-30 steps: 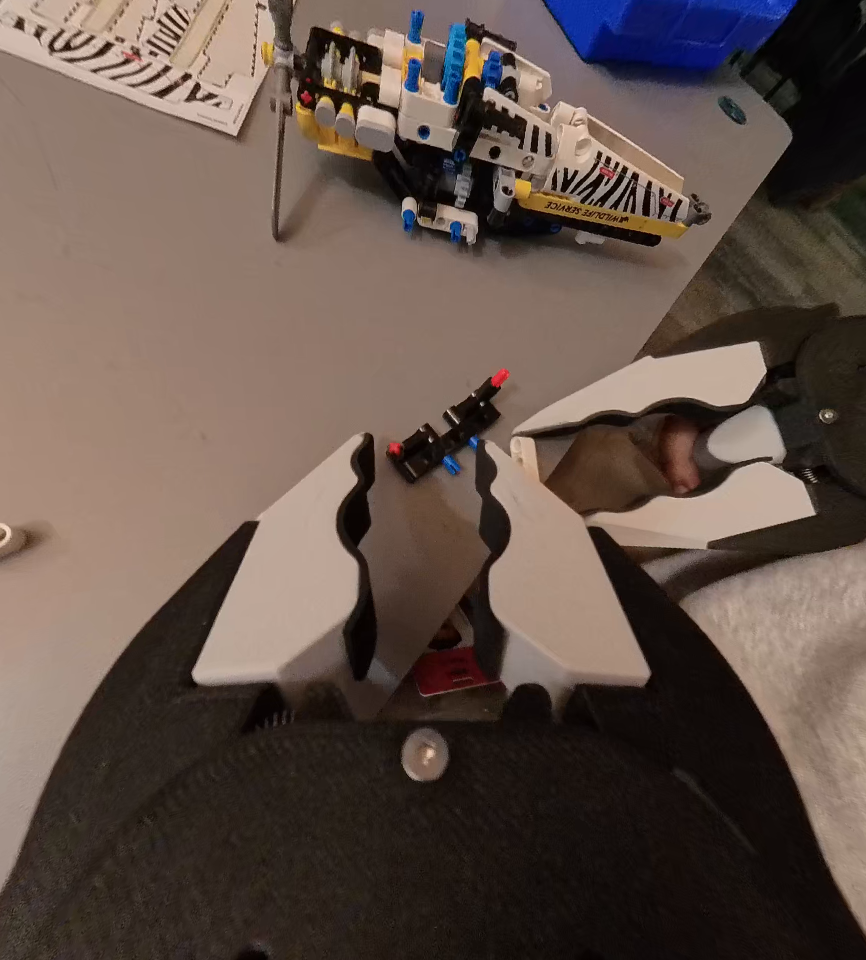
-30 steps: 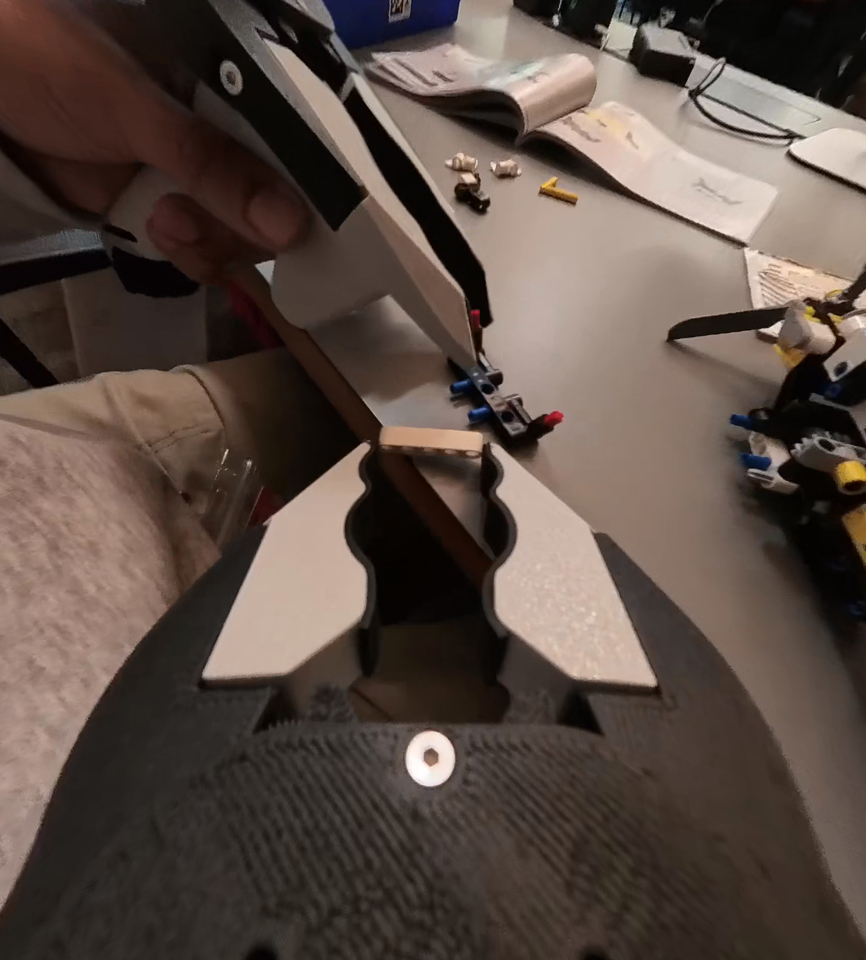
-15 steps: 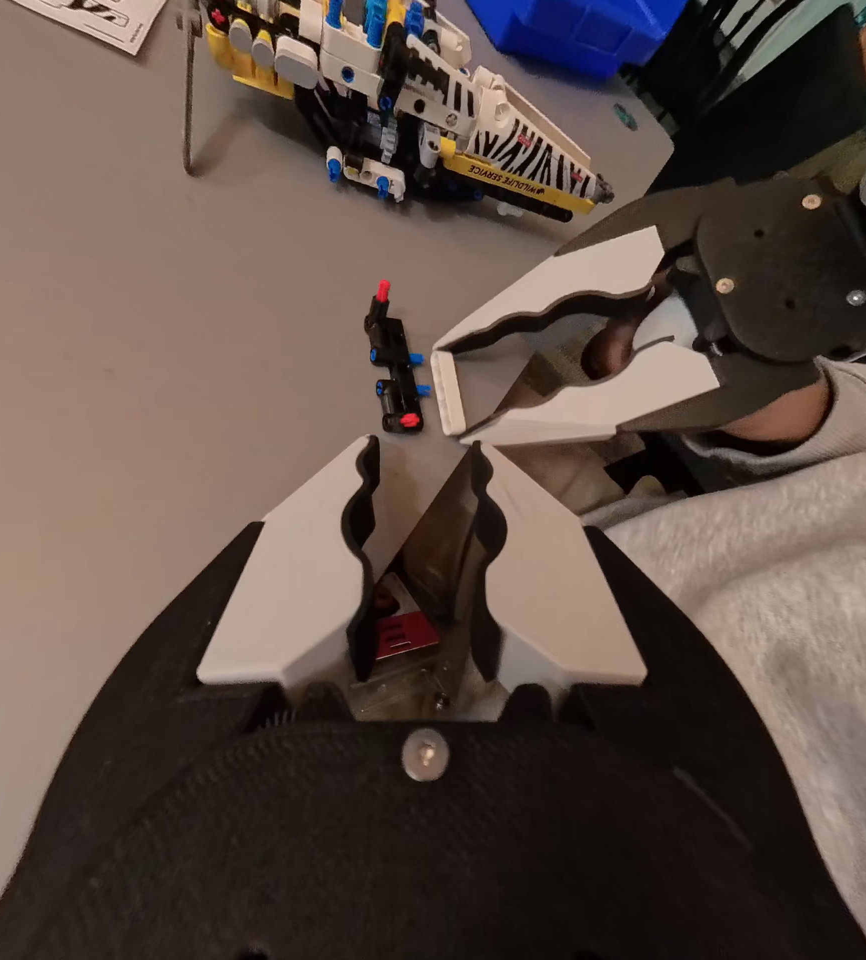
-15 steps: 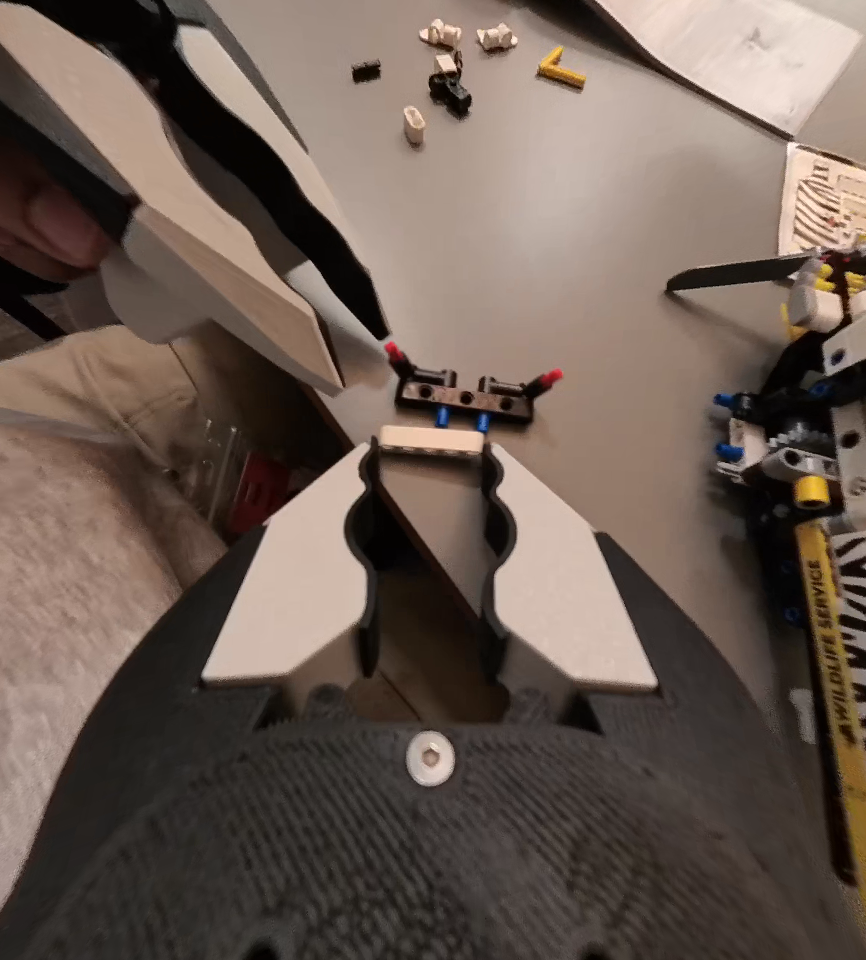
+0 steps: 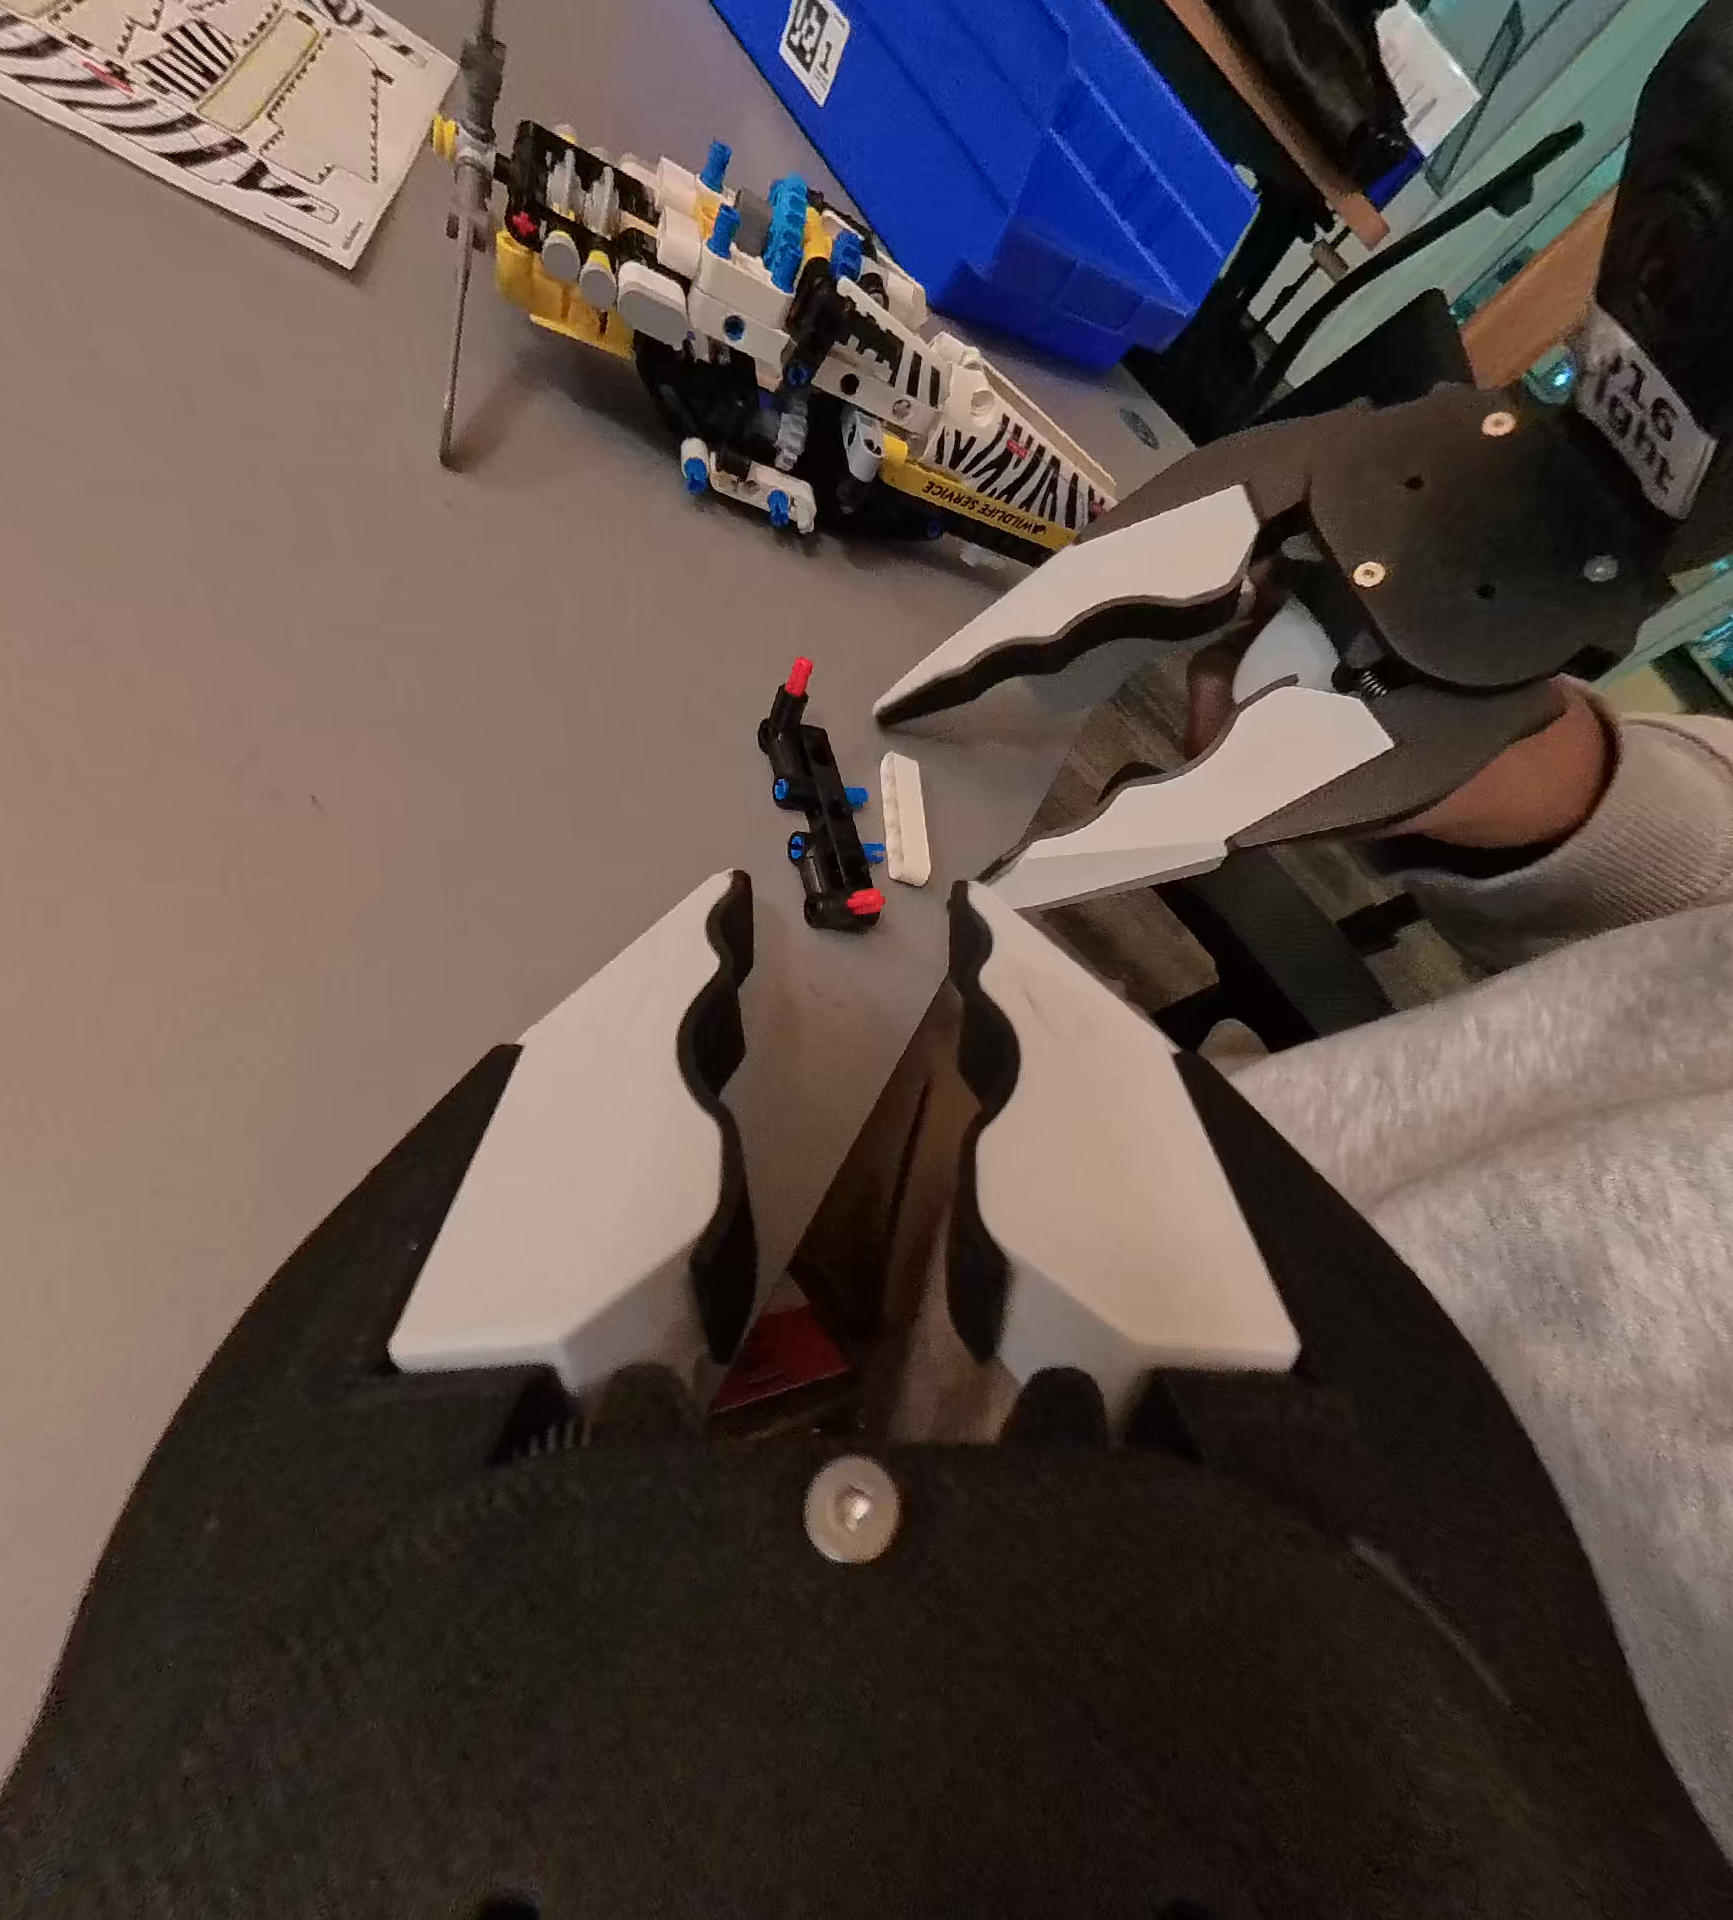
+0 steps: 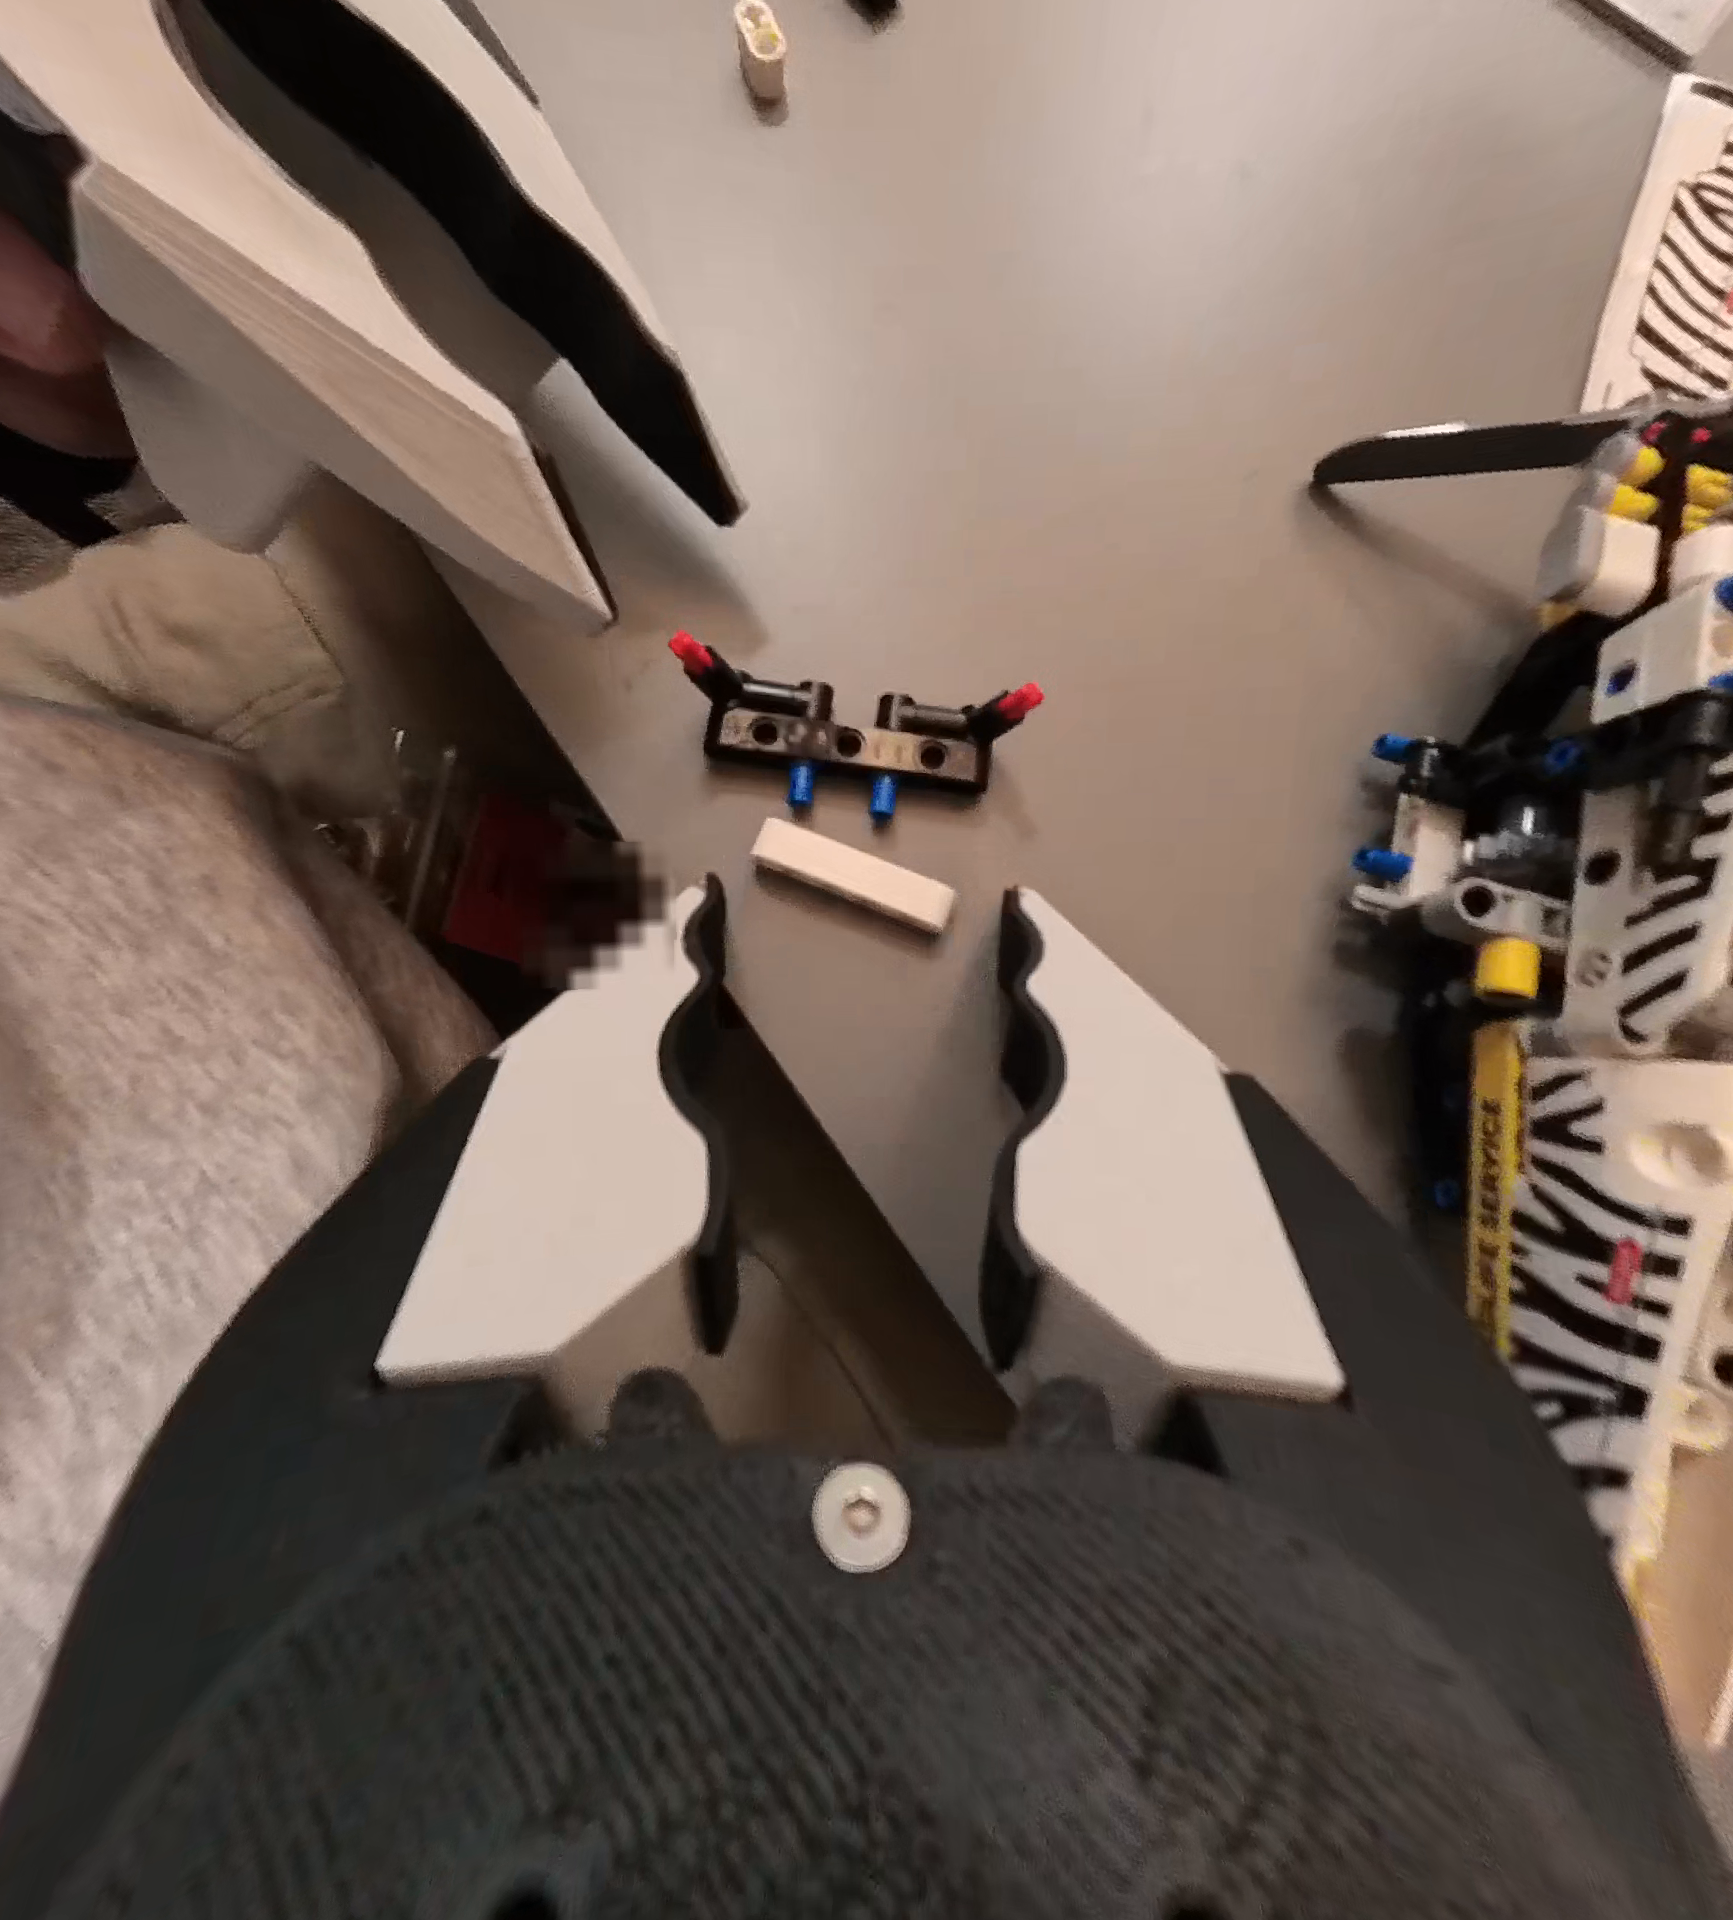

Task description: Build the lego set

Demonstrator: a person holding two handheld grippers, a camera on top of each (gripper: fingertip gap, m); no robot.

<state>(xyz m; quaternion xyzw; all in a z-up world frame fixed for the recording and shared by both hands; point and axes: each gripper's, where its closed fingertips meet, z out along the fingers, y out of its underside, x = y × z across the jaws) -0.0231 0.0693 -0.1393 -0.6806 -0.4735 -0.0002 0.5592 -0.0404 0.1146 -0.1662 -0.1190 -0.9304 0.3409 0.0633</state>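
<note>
A small black sub-assembly (image 5: 820,800) with red tips and blue pins lies on the grey table (image 5: 218,675) near its front edge; it also shows in the right wrist view (image 6: 846,740). A white beam (image 5: 906,819) lies loose beside it, just ahead of my right gripper (image 6: 857,899) in the right wrist view (image 6: 851,889). My right gripper is open and empty. My left gripper (image 5: 846,894) is open and empty, just short of the sub-assembly. The zebra-striped helicopter model (image 5: 789,343) stands farther back.
A sticker sheet (image 5: 166,114) lies at the back left and a blue bin (image 5: 976,166) behind the model. A small white connector (image 6: 760,47) lies farther out. The table edge runs close to the parts; a person's grey sleeve (image 5: 1568,1195) is at the right. Some 6 centimeters of space lies between my two pairs of fingers.
My right gripper has opened and let go of the white beam, which now lies on the table next to the black sub-assembly. My left gripper's jaws have opened wider.
</note>
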